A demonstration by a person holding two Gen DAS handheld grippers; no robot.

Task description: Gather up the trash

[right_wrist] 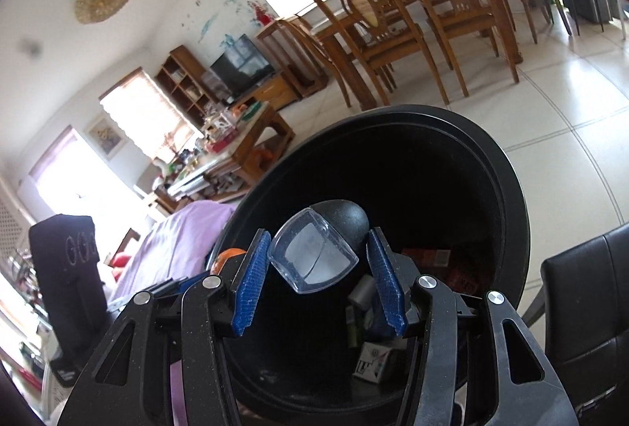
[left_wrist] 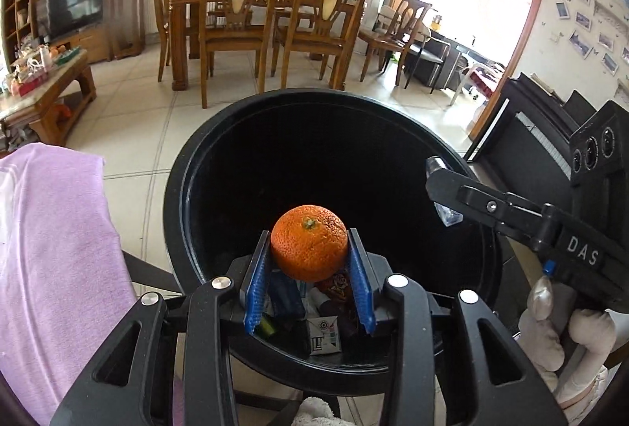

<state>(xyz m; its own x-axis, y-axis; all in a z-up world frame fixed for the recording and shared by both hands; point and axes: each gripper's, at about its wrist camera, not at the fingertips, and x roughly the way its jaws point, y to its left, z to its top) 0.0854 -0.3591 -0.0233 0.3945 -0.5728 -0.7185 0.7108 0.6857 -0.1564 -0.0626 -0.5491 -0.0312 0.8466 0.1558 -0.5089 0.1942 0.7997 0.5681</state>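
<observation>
Just over black bin (left_wrist: 184,198) rim, left gripper (left_wrist: 309,270) gripping orange (left_wrist: 309,242)

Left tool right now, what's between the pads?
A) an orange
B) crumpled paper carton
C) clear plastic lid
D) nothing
A: in the left wrist view the left tool has both blue pads against an orange, held over the open black bin. The clear-topped item sits in the right tool instead.

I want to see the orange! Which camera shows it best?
The left wrist view: the orange sits whole between the left tool's pads, above the bin. The right wrist view catches only a sliver behind a blue pad.
</observation>
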